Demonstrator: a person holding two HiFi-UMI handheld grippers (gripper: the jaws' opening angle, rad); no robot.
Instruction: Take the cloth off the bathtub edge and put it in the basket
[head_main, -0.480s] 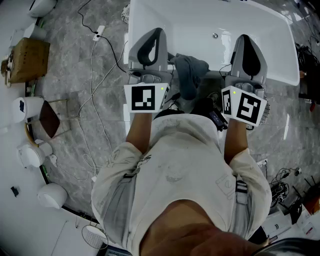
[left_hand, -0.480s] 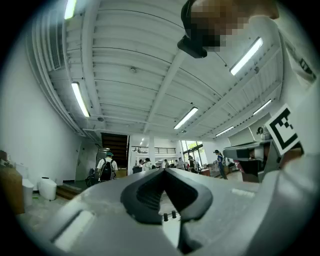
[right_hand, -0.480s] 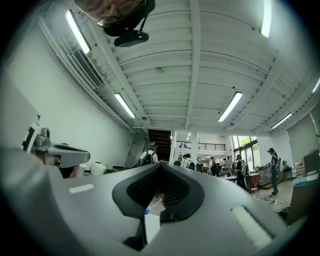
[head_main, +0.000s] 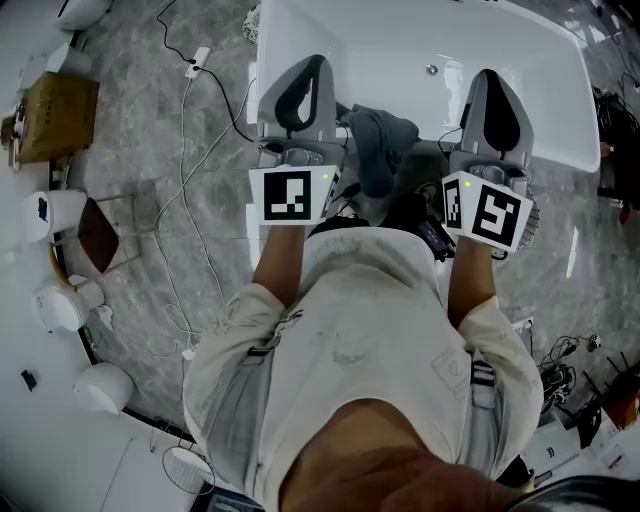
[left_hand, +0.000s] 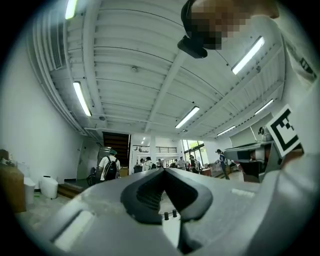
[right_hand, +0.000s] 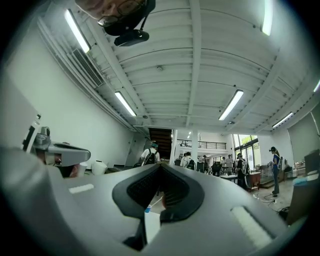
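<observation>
A dark grey cloth (head_main: 378, 146) hangs over the near edge of the white bathtub (head_main: 400, 35), in the gap between my two grippers. My left gripper (head_main: 313, 63) reaches out over the tub rim just left of the cloth, jaws together and empty. My right gripper (head_main: 486, 74) sits right of the cloth, also shut on nothing. Neither touches the cloth. In the left gripper view the left gripper (left_hand: 162, 170) tilts up toward a hall ceiling with its jaws meeting at the tip. The right gripper (right_hand: 161, 165) looks the same in its own view. A brown basket-like container (head_main: 56, 118) stands far left on the floor.
White cables (head_main: 185, 205) trail across the grey marble floor left of the tub. White rounded objects (head_main: 58, 216) and a dark brown piece (head_main: 96, 236) line the left wall. Cables and gear (head_main: 565, 360) lie at the right. People (left_hand: 109, 167) stand far off in the hall.
</observation>
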